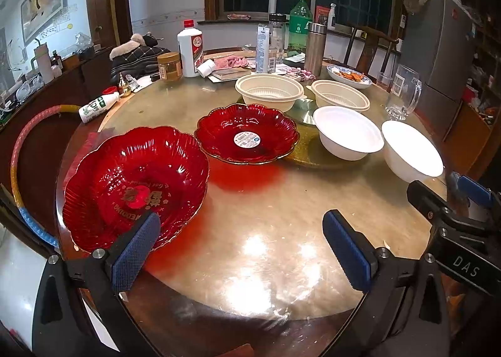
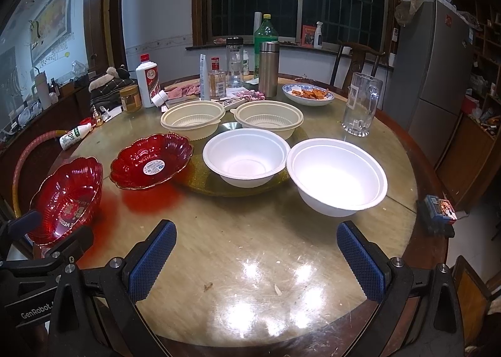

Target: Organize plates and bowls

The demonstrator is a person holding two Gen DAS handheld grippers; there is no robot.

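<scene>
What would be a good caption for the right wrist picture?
Open right gripper hovers over the table, facing two white bowls, two beige bowls and two red plates.

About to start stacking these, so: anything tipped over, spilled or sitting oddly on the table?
The near red dish sits tilted, overhanging the table edge. A small white bottle lies on its side at far left. Nothing looks spilled.

Behind the steel flask, the green bottle is partly covered. The near red plate loses its lower rim behind the left gripper. The sticker print on the far red plate is too small to read.
</scene>
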